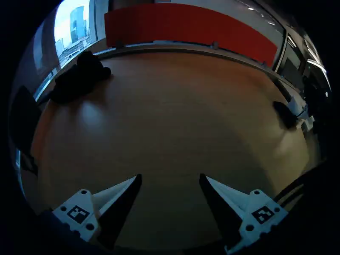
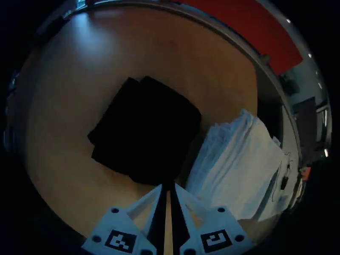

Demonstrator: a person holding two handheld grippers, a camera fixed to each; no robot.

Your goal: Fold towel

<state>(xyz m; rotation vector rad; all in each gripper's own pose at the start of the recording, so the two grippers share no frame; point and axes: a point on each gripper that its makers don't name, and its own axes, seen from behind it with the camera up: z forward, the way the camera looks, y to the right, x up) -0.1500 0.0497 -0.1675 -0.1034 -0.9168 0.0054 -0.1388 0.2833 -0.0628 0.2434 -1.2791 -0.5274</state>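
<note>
1. Hovering the right hand-held gripper [image 2: 168,185] at the near edge of the dark towel [image 2: 146,131], holding its fingers pressed almost together with just a thin slit between, pinching nothing
2. Finding that dark towel lying on the wooden tabletop [image 2: 63,85] as a squarish, layered bundle, just beside a stack of white cloths [image 2: 238,165] on its right in the right gripper view, possibly touching it; looking already folded, judging by the doubled edges
3. Holding the left hand-held gripper [image 1: 170,175] well spread above a bare stretch of tabletop, gripping nothing, with a dark crumpled heap [image 1: 80,78] lying far off at the upper left of the left gripper view; not being able to tell whether that heap is another towel
4. Judging the step as sitting between folds: either finishing off the dark bundle or getting ready for a fresh piece
5. Calling next, most likely, for opening the right fingers before any grasp, then lowering onto a towel corner and bringing the left hand-held gripper across to the matching corner for an even lift
</note>
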